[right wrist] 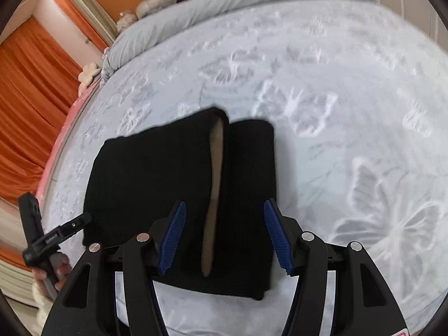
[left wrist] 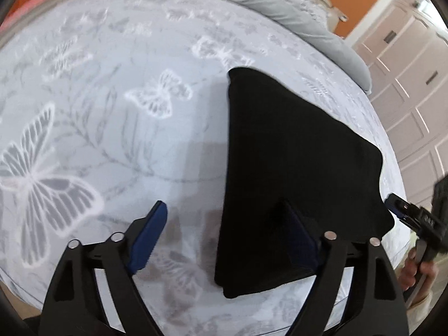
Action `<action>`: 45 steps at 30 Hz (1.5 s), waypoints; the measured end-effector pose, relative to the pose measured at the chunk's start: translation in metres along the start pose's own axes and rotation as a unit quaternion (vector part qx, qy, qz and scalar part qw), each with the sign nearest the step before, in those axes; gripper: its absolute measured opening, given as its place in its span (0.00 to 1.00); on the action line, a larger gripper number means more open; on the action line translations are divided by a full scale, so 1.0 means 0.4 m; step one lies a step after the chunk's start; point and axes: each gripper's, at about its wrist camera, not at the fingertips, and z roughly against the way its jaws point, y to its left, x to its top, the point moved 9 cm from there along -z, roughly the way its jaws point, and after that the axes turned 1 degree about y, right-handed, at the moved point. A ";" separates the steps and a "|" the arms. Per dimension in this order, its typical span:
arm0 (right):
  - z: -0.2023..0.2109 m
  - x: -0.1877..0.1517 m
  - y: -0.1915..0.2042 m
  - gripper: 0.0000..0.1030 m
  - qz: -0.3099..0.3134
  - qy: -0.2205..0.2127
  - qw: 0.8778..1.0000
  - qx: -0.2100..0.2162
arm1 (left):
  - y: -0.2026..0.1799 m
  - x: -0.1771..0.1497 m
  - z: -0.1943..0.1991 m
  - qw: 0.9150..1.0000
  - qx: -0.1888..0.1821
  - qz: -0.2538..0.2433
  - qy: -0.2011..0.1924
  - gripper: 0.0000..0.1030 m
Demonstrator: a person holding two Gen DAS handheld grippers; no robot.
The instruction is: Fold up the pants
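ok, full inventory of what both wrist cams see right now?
pants: 1, black, folded into a compact stack near the front edge of the bed, tan lining showing along a seam
bedspread: 1, pale grey with white butterfly print, under the pants
duvet: 1, grey, bunched at the far end
curtain: 1, orange, beside the bed
cabinet doors: several, white panelled, other side
left hand-held gripper: open, one finger over the pants
right hand-held gripper: open, above the pants

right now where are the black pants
The black pants lie folded on the butterfly bedsheet near its front edge, directly ahead of the open right gripper.
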 end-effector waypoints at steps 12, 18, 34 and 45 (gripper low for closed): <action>0.063 0.048 0.115 0.12 0.061 -0.071 0.996 0.007 | -0.026 0.036 0.005 0.998 -0.046 0.043 -0.006 0.91; -0.032 -0.013 -0.042 0.24 0.019 0.019 0.997 -0.075 | -0.040 0.023 -0.023 1.000 -0.020 0.017 0.006 0.92; -0.077 -0.071 -0.030 0.50 -0.063 0.073 0.994 0.047 | -0.157 -0.019 -0.124 0.994 -0.083 0.017 0.071 0.64; 0.013 -0.257 0.015 0.58 -0.044 0.063 0.995 0.057 | -0.126 -0.125 0.042 0.994 -0.056 -0.037 0.090 0.50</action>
